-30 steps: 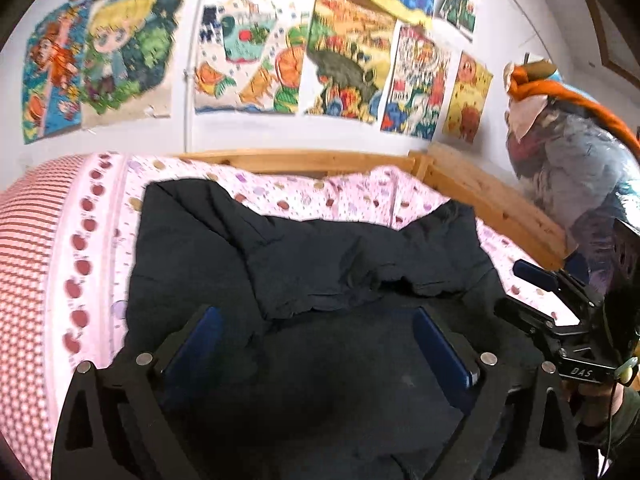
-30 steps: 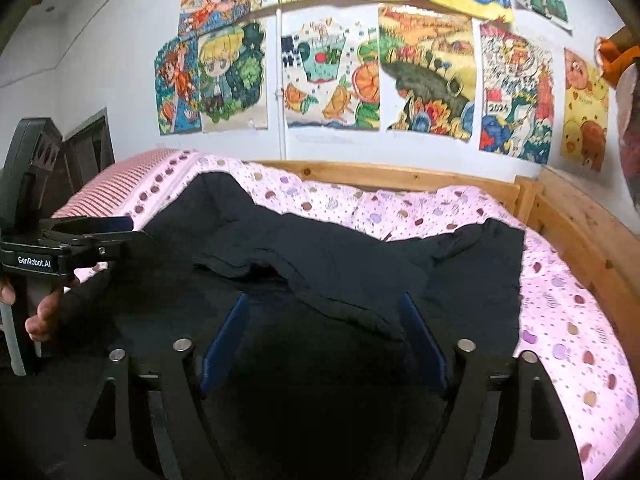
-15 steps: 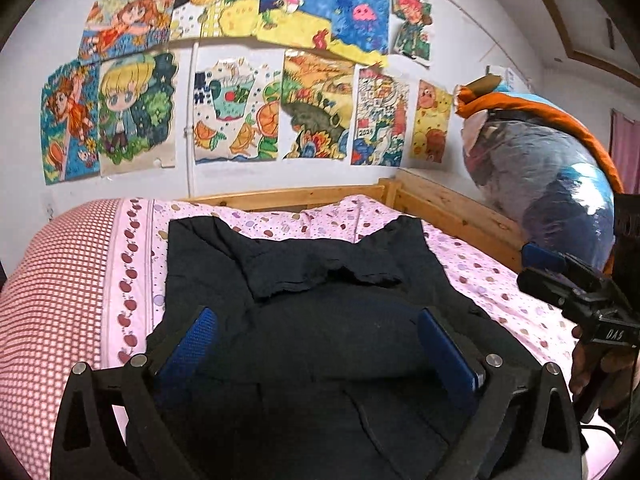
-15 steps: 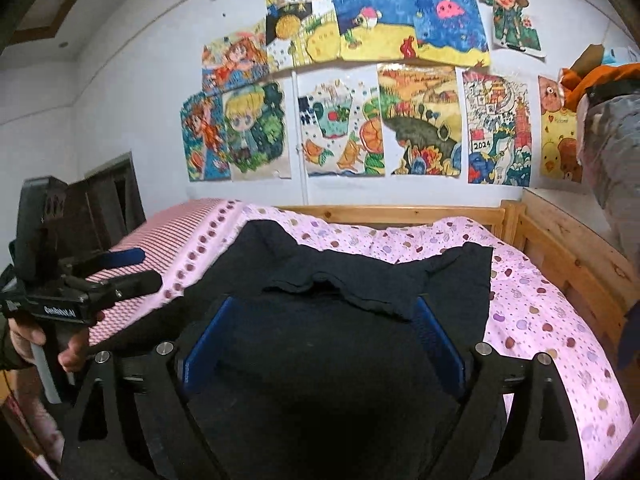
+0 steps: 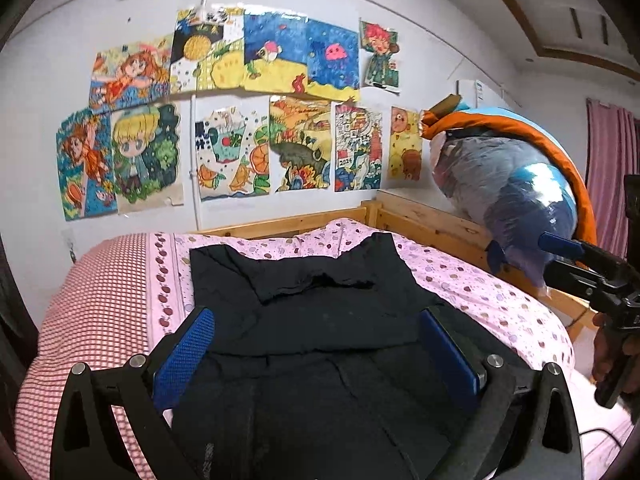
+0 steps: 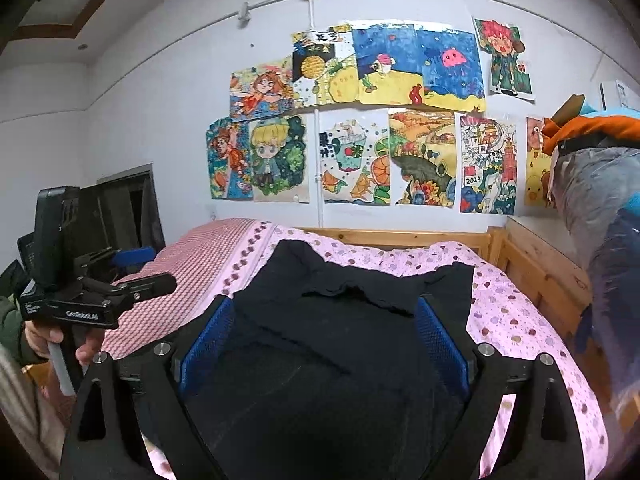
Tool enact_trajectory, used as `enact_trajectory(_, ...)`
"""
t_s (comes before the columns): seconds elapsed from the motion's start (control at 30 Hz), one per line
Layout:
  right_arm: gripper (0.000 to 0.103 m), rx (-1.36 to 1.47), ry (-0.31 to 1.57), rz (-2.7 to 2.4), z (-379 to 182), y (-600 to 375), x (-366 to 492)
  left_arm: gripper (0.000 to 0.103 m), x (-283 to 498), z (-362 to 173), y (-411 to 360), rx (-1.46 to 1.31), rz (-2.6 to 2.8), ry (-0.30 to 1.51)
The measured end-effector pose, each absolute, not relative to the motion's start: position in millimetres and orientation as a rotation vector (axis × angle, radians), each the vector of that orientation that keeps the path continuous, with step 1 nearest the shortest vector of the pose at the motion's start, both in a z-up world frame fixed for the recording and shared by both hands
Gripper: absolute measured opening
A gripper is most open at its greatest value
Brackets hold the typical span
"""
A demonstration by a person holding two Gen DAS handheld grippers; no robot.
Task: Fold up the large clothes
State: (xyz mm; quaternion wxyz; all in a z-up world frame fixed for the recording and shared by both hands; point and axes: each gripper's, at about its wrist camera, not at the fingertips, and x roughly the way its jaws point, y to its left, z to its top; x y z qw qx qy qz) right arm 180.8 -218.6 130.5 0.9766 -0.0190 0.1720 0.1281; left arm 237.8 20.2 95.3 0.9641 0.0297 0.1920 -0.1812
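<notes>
A large black garment [image 5: 304,264] [image 6: 360,280] lies spread on the pink spotted bedsheet [image 5: 480,292], its far part folded over with a ragged edge across the middle. My left gripper [image 5: 316,316] hovers open above the garment's near part with nothing between its blue pads [image 5: 188,352]. My right gripper [image 6: 325,304] is likewise above the cloth; its jaws are opening and hold nothing. Each gripper shows in the other's view, the left gripper [image 6: 154,268] at the left edge and the right gripper [image 5: 554,258] at the right edge, each held by a hand.
A wooden bed frame [image 5: 420,216] runs along the far and right sides. A red checked cover [image 5: 100,300] fills the bed's left side. A plastic-wrapped bundle with orange trim [image 5: 512,184] stands at the right. Drawings [image 5: 240,152] cover the wall.
Both grippers have drawn back and risen from the garment, which now looks smaller and farther off. The right jaws have widened. The garment lies unchanged.
</notes>
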Motion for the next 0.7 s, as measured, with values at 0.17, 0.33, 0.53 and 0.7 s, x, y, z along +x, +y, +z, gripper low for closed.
enact_trajectory(0.17,0.091,-0.055,0.343,0.263,125,-210,141,0.103,210,94,15,0.228,-0.38,0.352)
enact_trajectory(0.33,0.092,-0.059,0.36,0.243,109,-210,120,0.103,192,79,4,0.37,-0.45,0.361)
enact_trajectory(0.53,0.092,-0.054,0.411,0.219,84,-219,119,0.103,176,41,-15,0.525,-0.584,0.435)
enact_trajectory(0.7,0.092,-0.063,0.473,0.213,59,-228,127,0.103,160,8,-23,0.639,-0.685,0.496)
